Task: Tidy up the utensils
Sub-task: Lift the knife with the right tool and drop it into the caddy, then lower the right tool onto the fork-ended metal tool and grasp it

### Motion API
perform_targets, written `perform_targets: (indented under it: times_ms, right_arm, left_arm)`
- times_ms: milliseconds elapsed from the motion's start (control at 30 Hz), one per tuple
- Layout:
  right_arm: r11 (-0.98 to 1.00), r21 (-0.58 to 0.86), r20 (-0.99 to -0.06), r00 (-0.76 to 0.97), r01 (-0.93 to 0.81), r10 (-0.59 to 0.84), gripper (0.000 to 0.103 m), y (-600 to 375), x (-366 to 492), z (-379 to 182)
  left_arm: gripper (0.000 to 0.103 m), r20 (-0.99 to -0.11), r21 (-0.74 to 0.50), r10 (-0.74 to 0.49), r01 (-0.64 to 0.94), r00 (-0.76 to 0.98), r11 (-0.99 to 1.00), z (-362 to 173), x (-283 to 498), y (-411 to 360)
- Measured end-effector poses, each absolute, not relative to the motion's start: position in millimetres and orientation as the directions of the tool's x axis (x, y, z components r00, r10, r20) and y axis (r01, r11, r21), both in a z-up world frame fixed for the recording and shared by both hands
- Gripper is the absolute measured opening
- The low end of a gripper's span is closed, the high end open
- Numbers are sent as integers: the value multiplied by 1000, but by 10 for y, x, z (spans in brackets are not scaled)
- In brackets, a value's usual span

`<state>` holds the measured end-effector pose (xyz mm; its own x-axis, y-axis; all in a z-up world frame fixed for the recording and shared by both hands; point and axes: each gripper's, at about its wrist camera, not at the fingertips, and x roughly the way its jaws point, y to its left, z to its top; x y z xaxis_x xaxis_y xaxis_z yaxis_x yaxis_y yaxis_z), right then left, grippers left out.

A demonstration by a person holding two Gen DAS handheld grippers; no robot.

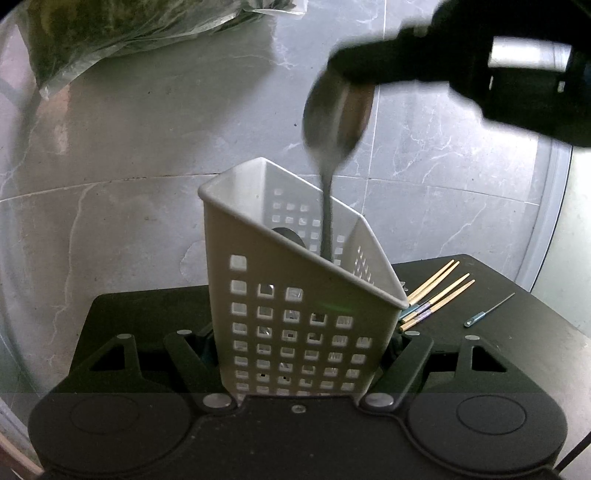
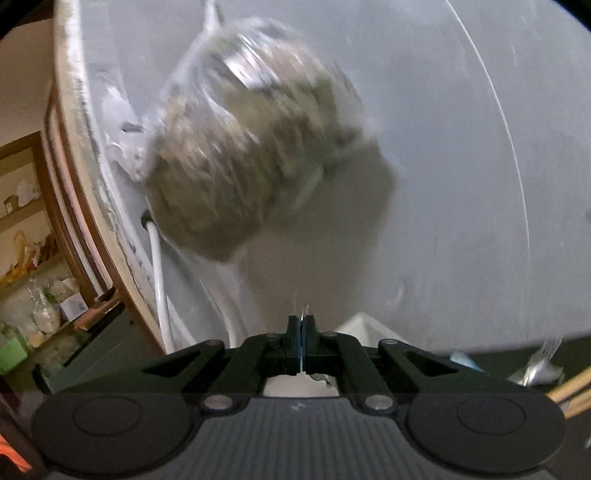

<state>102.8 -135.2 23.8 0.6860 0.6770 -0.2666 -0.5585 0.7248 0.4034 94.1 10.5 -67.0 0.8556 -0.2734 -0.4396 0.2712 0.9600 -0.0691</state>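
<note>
My left gripper (image 1: pixel 299 343) is shut on a white perforated utensil caddy (image 1: pixel 236 206), with one finger pressed on each side of it. The caddy stands upright on a black table (image 1: pixel 517 332). A metal spoon (image 1: pixel 332 122), blurred, hangs bowl up with its handle reaching down into the caddy. My right gripper (image 1: pixel 354 70) comes in from the upper right and is shut on the spoon's bowl. In the right wrist view the right gripper (image 2: pixel 302 332) is shut on a thin metal edge of the spoon (image 2: pixel 305 310), above the caddy's white rim (image 2: pixel 362 325).
Several wooden chopsticks (image 1: pixel 436 295) and a thin blue-handled tool (image 1: pixel 487 310) lie on the table right of the caddy. A dark rounded item (image 1: pixel 288 236) sits inside the caddy. A plastic bag of greenish stuff (image 1: pixel 110 29) lies on the grey marble floor (image 1: pixel 147 166).
</note>
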Motion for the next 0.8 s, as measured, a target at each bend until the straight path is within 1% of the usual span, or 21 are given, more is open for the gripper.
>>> perform_targets:
  times_ms: [33,67,100,133,167,233,300,333,367,400,467,500,533,600,633,700,733,800]
  right_arm:
    - [723,416,-286,676,-551,679,3,-1338,1045,200]
    - [725,417,-307,666,-548,680,8,-1317,1075,173]
    - [733,412,-324,664,-542,673,15,-1306,1076,154]
    - [733,410,-336,658,-542,674,34,-1306,1097,134]
    - [726,413,-330,653,-550,682,48,-1325,1094,125]
    - [716,411,-312,650,-565,693,58,-1373,1076,134]
    - [711,406,-299,651,-575,697,59,-1426,1063,156]
    - [708,409,-291,653,-576,699,64,-1486,1049,170]
    - [706,413,-281,657,-576,700,73,-1536,1062,185]
    - [709,417,-269,668,-568,693,77,-1606,1053,207]
    - [726,421,-256,697,-543,670,95,-1769,1093,224]
    - [739,422,-254,714,-525,652,98,-1866,1131,210]
    - [753,424,-256,731,-503,632,103,-1957,1178,183]
    - [782,443,-288,757,-438,587,103,-2142,1352,61]
    - [788,471,-322,755,-396,572,103,-2250,1500,-47]
    - [774,554,-385,730,-306,565,103,-2468,1827,-301]
    - [745,618,-417,699,-251,582,103,-2586,2017,-459]
    - [665,733,-437,649,-143,622,103,-2760,2303,-729]
  left_arm:
    - [78,-439,-69,-274,271,856,960,-670,940,105]
    - [78,-439,-68,-274,272,856,960,-670,940,105]
    - [78,-439,-69,-274,272,856,960,-671,941,107]
    - [78,-439,-70,-274,271,856,960,-670,942,110]
    - [78,-440,-71,-275,271,855,960,-667,943,112]
    - [78,-441,-71,-273,270,855,960,-666,945,113]
    - [78,-441,-72,-272,269,855,961,-663,942,117]
    - [78,-442,-71,-272,269,855,961,-662,943,117]
    - [78,-443,-71,-273,270,854,960,-661,948,111]
    - [78,-443,-70,-273,271,854,960,-658,949,109]
    - [78,-445,-69,-272,270,853,960,-655,952,105]
    - [78,-446,-69,-272,271,853,960,-651,953,105]
    - [78,-447,-68,-270,268,853,961,-647,953,101]
    - [78,-449,-68,-267,265,853,962,-638,954,97]
    - [78,-450,-67,-264,263,853,962,-635,955,90]
    - [78,-453,-66,-259,258,853,964,-631,956,77]
    - [78,-455,-65,-255,254,853,965,-628,956,69]
    - [78,-457,-64,-249,248,854,967,-625,967,54]
